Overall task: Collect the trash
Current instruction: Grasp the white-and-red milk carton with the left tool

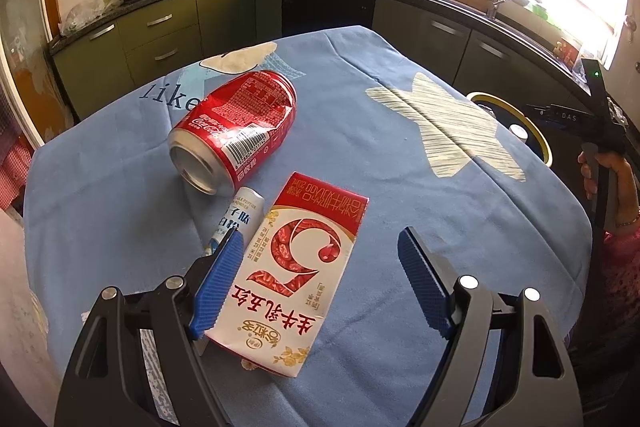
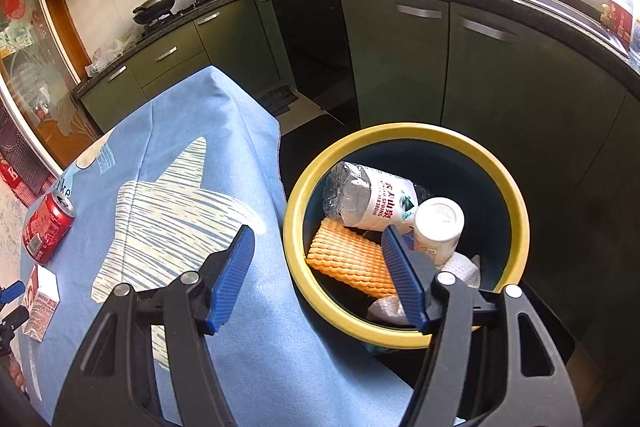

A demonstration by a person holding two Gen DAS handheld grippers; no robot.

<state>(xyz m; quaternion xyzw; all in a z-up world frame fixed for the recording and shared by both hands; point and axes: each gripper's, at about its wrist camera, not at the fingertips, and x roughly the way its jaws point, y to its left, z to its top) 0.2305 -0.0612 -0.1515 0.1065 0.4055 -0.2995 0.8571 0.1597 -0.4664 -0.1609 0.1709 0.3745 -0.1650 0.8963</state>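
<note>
A red-and-white milk carton (image 1: 296,267) lies flat on the blue tablecloth (image 1: 380,167). My left gripper (image 1: 320,241) is open around it; its left pad is at the carton's edge, the right pad is well clear. A dented red cola can (image 1: 236,131) lies on its side beyond it, with a small white tube (image 1: 238,217) between them. My right gripper (image 2: 318,235) hangs open and empty above the near rim of a yellow-rimmed bin (image 2: 404,335). The bin holds a crushed water bottle (image 2: 368,201), a white jar (image 2: 438,227) and an orange sponge (image 2: 348,259). The can (image 2: 46,227) and carton (image 2: 40,301) show at far left.
The bin (image 1: 540,143) stands just off the table's right edge, beside dark green kitchen cabinets (image 2: 400,59). A person's hand (image 1: 608,179) holds the right gripper's handle at the far right of the left wrist view. The counter behind carries pans, a dish rack and a tap.
</note>
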